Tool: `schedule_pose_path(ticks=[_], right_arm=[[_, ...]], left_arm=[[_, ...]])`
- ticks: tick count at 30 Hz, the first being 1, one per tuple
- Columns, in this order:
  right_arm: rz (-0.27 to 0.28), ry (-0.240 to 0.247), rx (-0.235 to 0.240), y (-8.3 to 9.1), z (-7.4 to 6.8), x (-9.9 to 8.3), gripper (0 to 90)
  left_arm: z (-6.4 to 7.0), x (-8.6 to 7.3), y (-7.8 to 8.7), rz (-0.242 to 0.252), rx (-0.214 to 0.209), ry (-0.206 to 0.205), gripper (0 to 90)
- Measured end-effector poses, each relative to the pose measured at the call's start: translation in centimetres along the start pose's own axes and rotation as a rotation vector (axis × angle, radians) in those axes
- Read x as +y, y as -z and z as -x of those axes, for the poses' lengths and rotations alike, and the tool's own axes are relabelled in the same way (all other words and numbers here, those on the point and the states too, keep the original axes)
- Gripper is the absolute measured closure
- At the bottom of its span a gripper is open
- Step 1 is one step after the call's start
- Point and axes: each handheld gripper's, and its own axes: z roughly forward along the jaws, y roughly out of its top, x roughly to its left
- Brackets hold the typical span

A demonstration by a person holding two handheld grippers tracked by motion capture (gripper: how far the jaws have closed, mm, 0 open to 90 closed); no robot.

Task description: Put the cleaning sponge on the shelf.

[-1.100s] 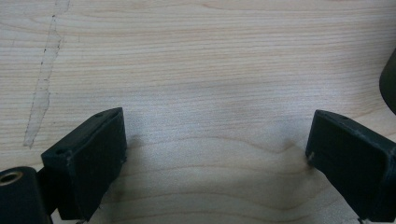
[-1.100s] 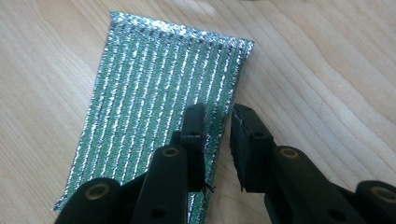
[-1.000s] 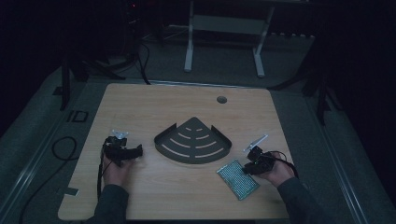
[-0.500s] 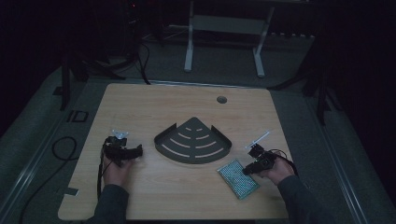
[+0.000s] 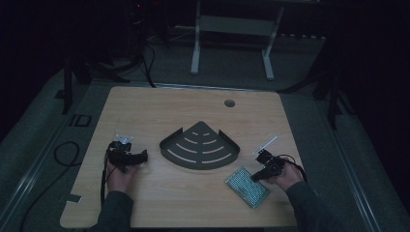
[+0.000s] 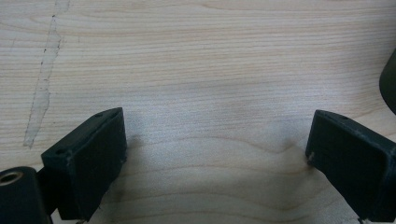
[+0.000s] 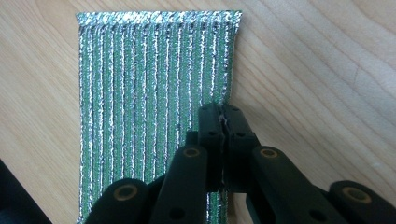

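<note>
A green and silver ribbed sheet lies flat near the table's front right. In the right gripper view the sheet runs away from the camera, and my right gripper has its jaws pressed together on the sheet's right edge. From above, the right gripper sits at the sheet's near right corner. A dark quarter-round corner shelf with curved slots rests mid-table. My left gripper stands open left of the shelf, over bare wood, with nothing between its jaws.
The shelf's dark rim shows at the right edge of the left gripper view. A pale scuff marks the wood. A round cable hole lies at the table's back. A metal frame stands on the floor behind.
The right gripper has shifted slightly left onto the sheet's edge. The left gripper has stayed put.
</note>
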Motion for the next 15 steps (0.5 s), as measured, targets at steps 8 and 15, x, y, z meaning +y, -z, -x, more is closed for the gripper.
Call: schedule_pose_path(ticks=[8,15], right_arm=[[-0.007,0.020,-0.017,0.8,-0.5,0.2,89.5],[0.002,0.026,-0.037,2.1,-0.6,0.6,89.5]], left_arm=[[0.0,0.0,0.0,0.000,0.000,0.000,5.5],[0.0,0.0,0.0,0.000,0.000,0.000,5.5]])
